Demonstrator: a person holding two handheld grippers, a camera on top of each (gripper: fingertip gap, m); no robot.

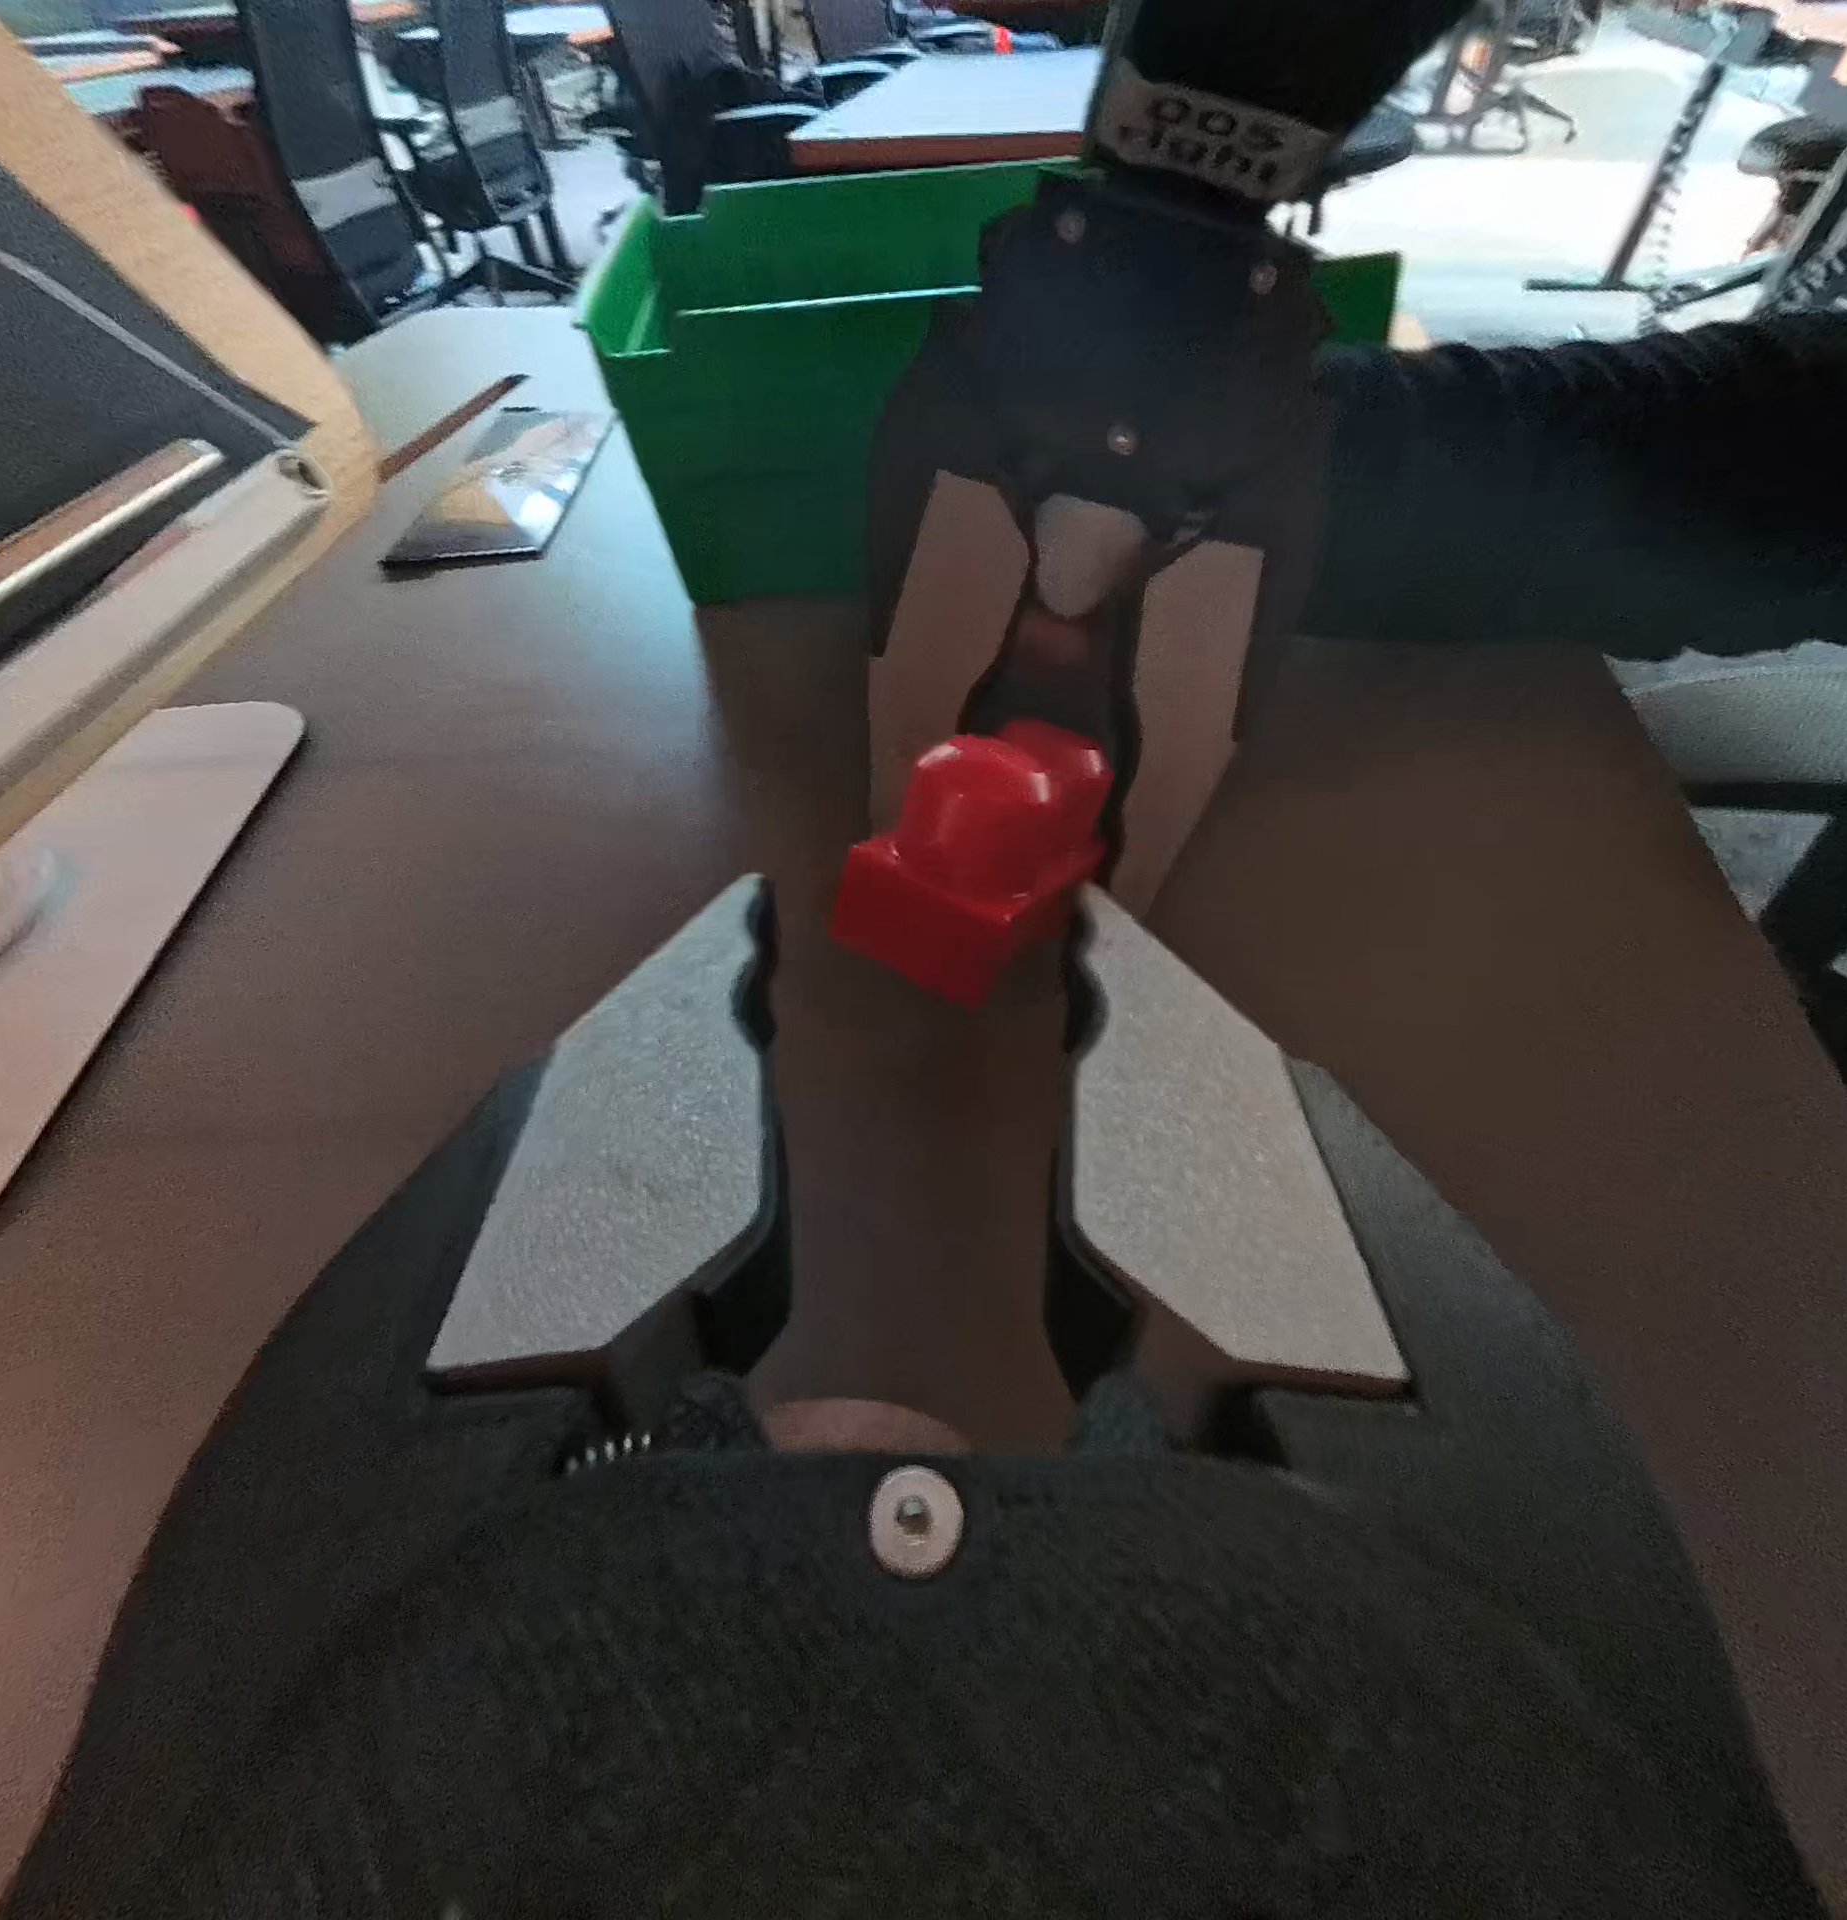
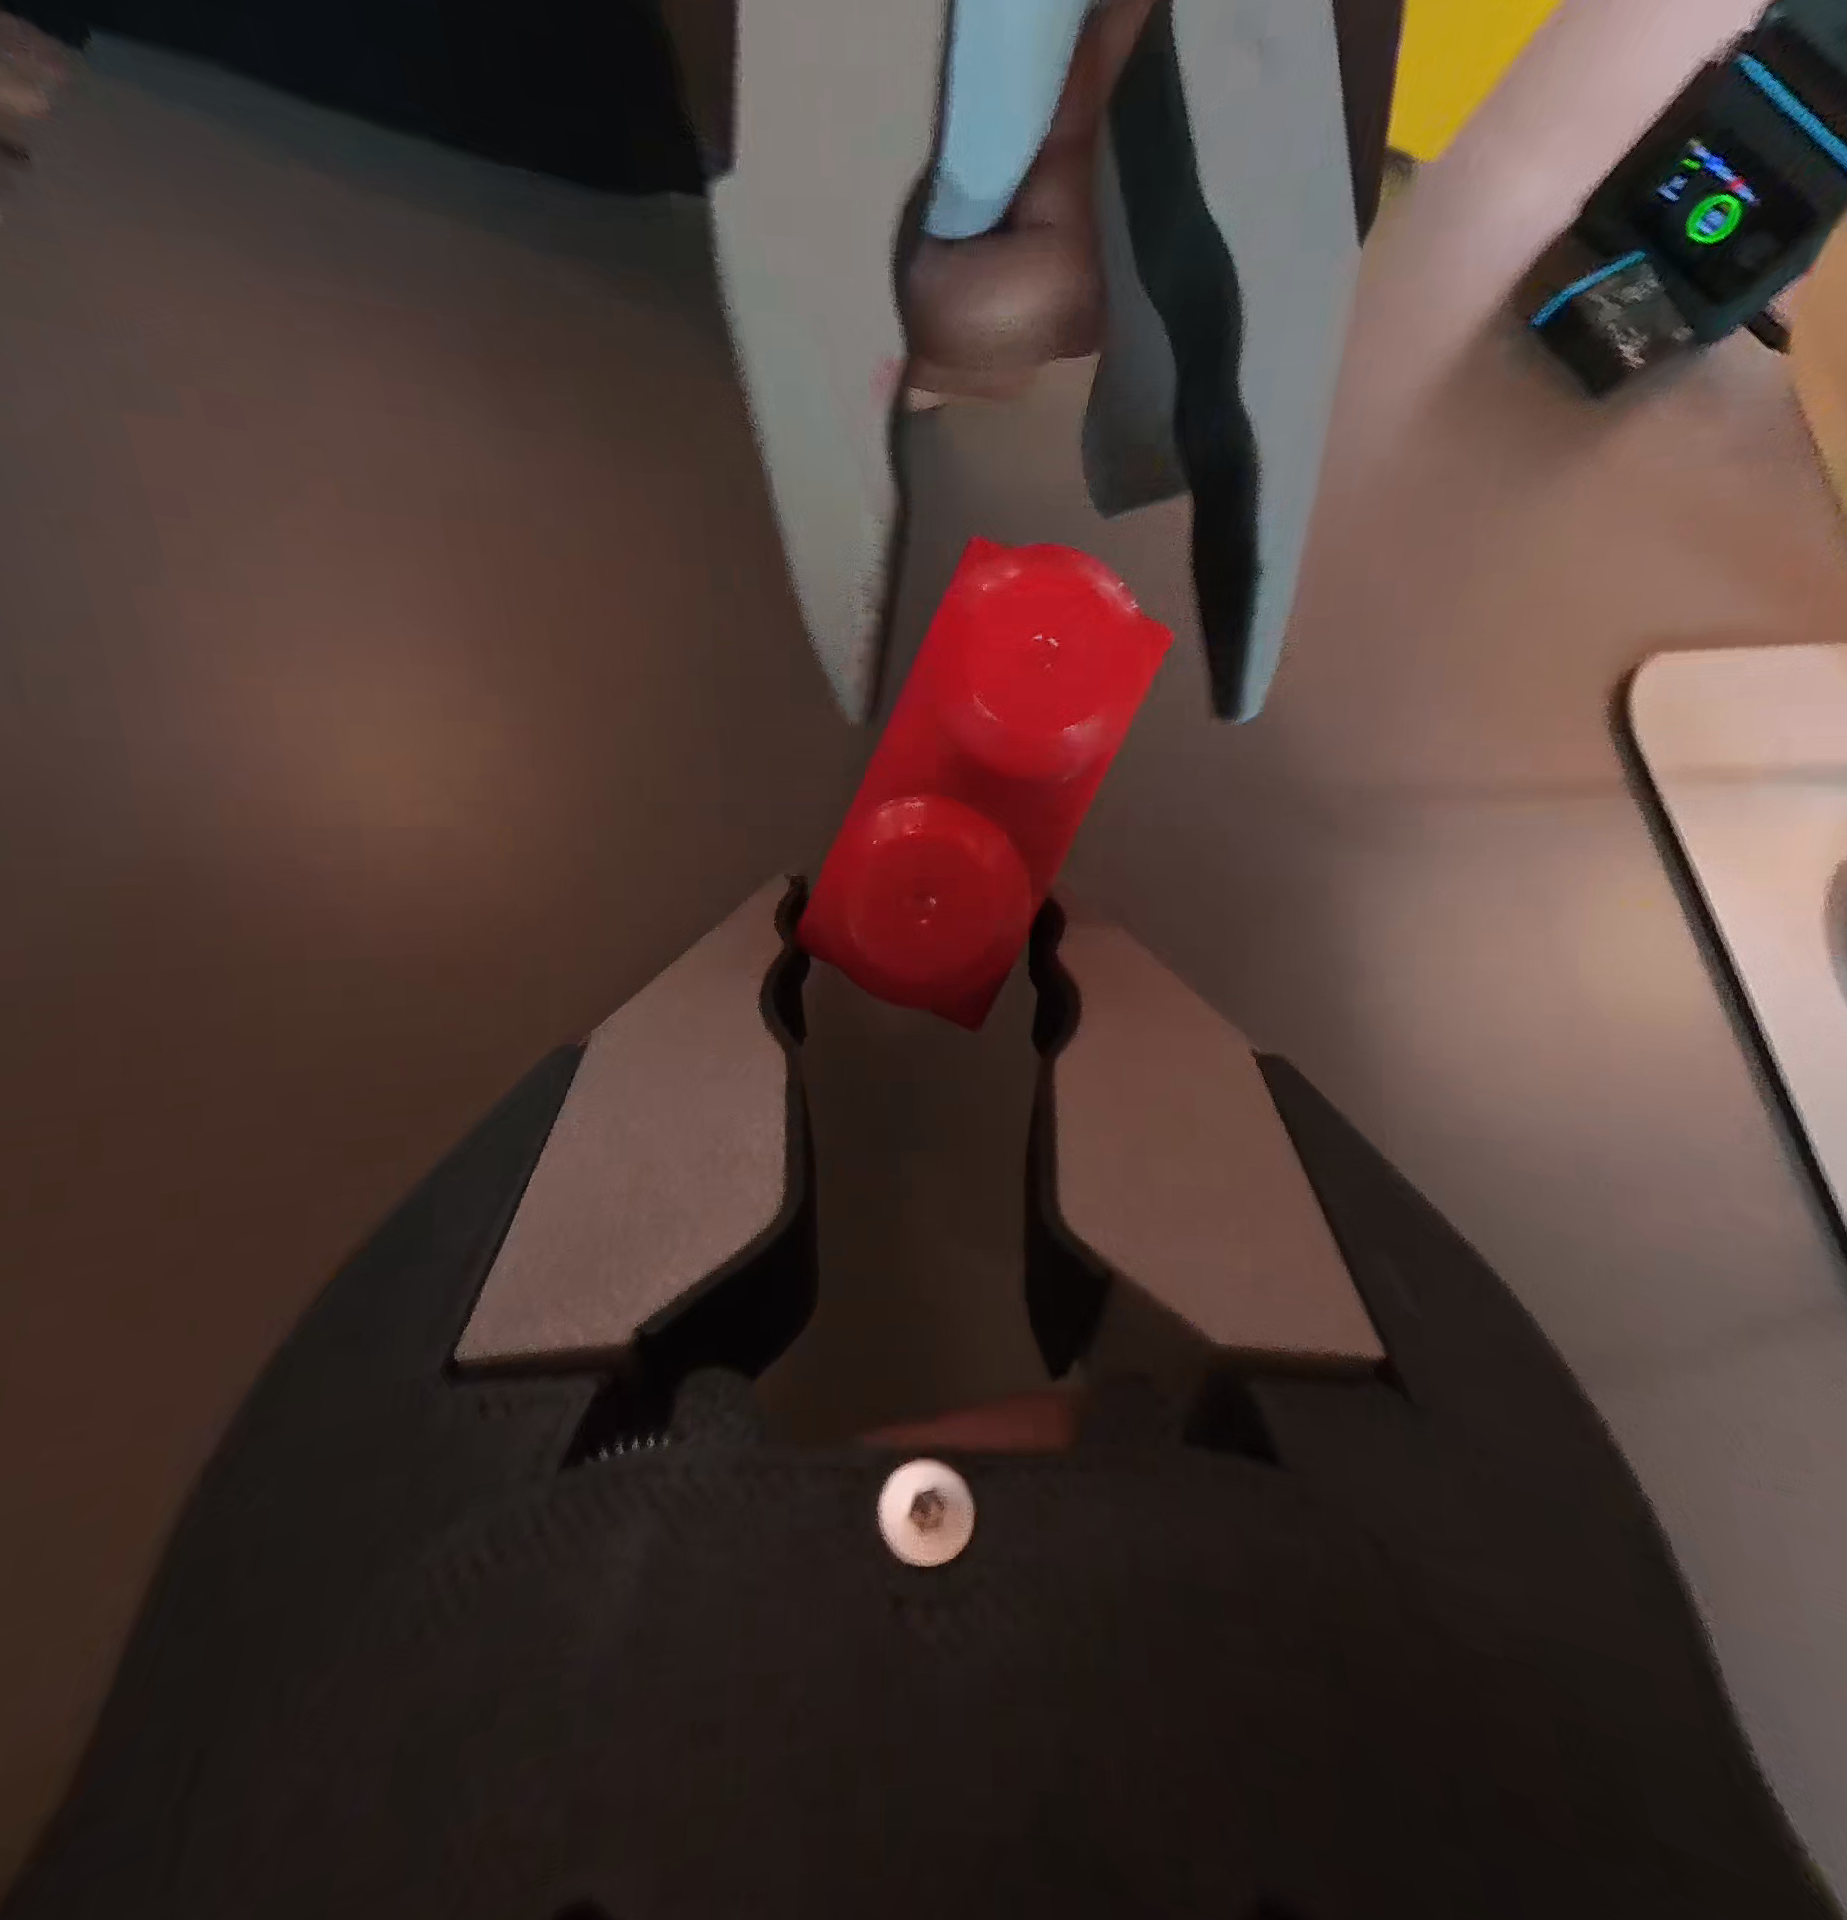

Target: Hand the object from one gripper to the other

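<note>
Two hand-held grippers meet nose to nose above a dark brown table (image 1: 483, 831), the largest surface in both views. A green bin (image 1: 753, 416) stands on it at 12 o'clock in the left wrist view, behind the meeting point and, by this view, clear of it. At 9 o'clock lie a pale flat stand base (image 1: 119, 883) and a tilted silver-edged screen (image 1: 119, 499); farther back, a flat dark card (image 1: 503, 488). In the right wrist view a small black device with a lit display (image 2: 1708, 218) sits at 1 o'clock, and the same pale base shows at 3 o'clock; both lie well off the line between the grippers.

The right gripper (image 2: 919, 925) has its jaws closed onto the near end of the red two-stud brick (image 2: 981, 769), pinching it across its width so that the far end projects forward, free, presumably to offer it for the exchange. The brick is airborne, tilted toward 1 o'clock, with its studs facing the right wrist camera.

The left gripper (image 1: 924, 914) has its jaws parted wider than the brick. In the right wrist view its fingers flank the brick's free end without clear contact; in its own view the brick sits at the tips, close against the right-hand finger (image 1: 1116, 956). Nothing visible stands between the jaws and the brick. The handover appears not yet made: the receiving jaws have yet to close.
</note>
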